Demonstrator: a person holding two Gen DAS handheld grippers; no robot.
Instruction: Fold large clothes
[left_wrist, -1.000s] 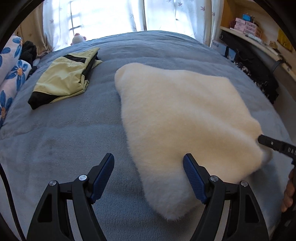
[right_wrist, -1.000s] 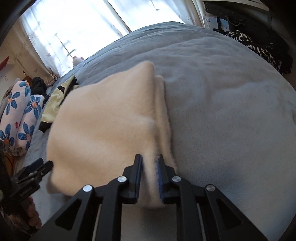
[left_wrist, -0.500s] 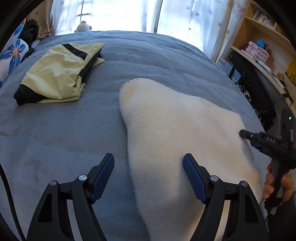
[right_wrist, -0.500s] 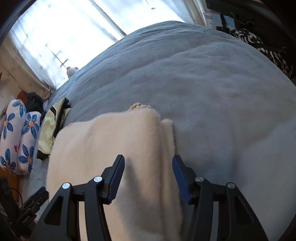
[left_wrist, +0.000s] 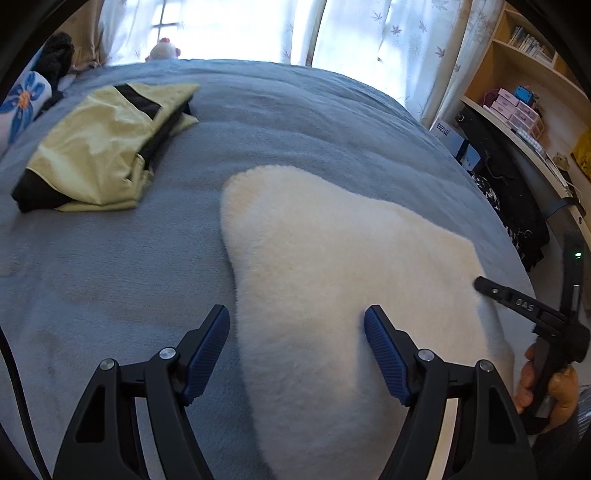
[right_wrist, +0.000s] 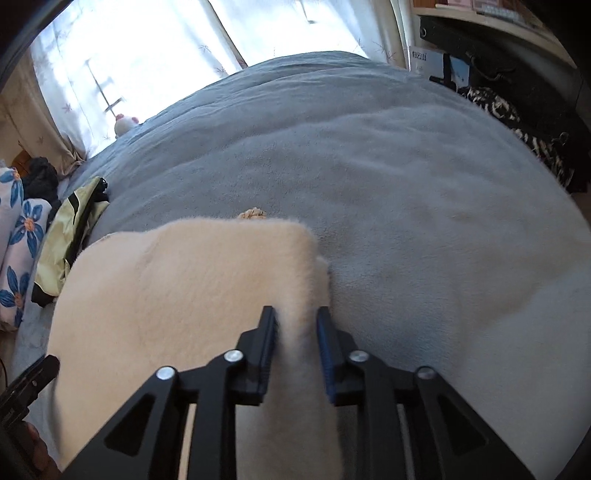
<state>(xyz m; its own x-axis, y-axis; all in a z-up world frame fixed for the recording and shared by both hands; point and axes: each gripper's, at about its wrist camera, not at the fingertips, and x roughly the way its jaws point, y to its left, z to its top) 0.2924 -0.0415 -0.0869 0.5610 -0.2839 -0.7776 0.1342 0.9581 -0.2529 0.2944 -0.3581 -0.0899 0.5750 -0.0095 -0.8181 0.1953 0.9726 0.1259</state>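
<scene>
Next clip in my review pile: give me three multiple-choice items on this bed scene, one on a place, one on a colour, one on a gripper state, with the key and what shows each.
1. Where does the folded yellow-green garment lie relative to the cream fleece garment in the left wrist view?
A. Under it
B. Apart from it, up and to the left
C. On top of it

2. What colour is the bed cover?
A. Red
B. Grey-blue
C. White

3. How does the right gripper stand?
A. Wide open over bare cover
B. Out of view
C. Closed on the fleece's right edge

Key:
1 B: bare cover shows between the two garments.
2 B: grey-blue plush fills both views.
3 C: its blue pads pinch the cream edge, while the left gripper hangs open.
</scene>
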